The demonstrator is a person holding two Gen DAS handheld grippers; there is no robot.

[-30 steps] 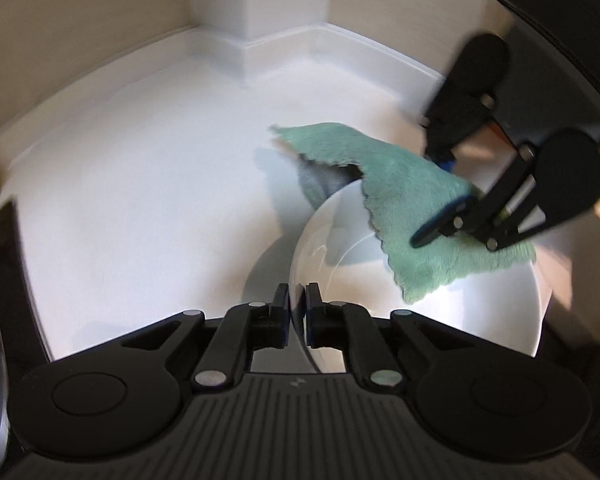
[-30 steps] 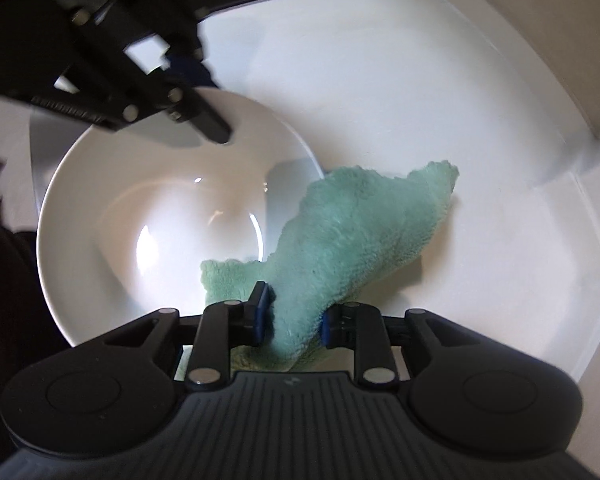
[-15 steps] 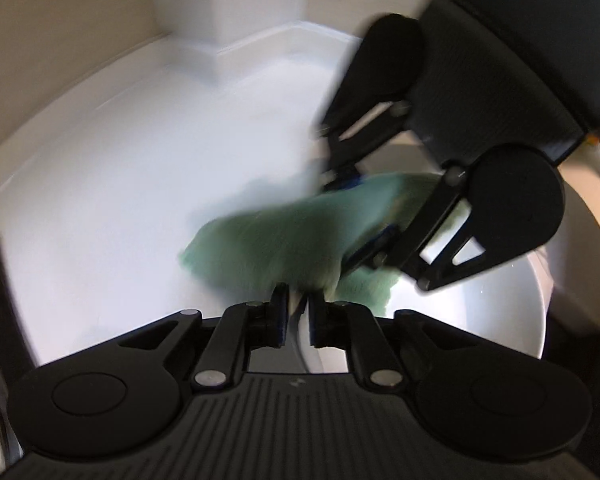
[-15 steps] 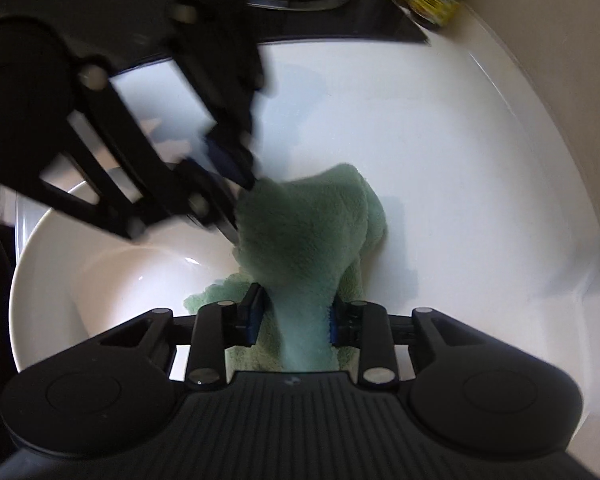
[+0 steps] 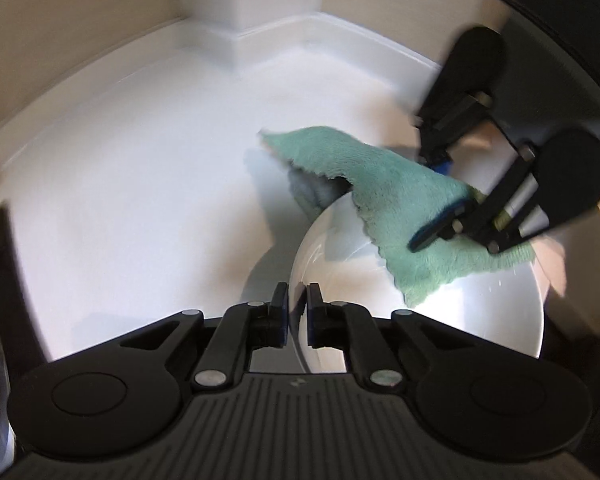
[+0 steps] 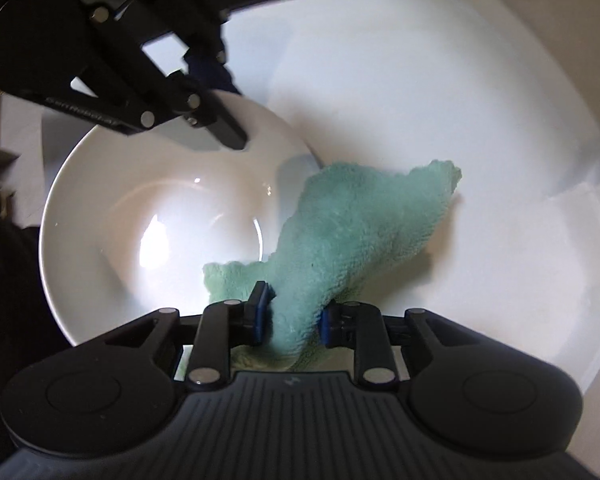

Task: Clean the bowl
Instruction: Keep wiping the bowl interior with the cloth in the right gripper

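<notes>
L tool nearly closed, pinching rim of wide white ceramic bowl on glossy white worktop. R tool clamps fluffy teal microfibre cloth, draped over bowl's edge. Best: press cloth flat, sweep inside w/ bowl steadied. Corner w/ beige walls.

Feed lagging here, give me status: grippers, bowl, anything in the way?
Left gripper shut on bowl rim. Right gripper shut on green cloth, draped over far rim onto counter. Nothing blocking.
</notes>
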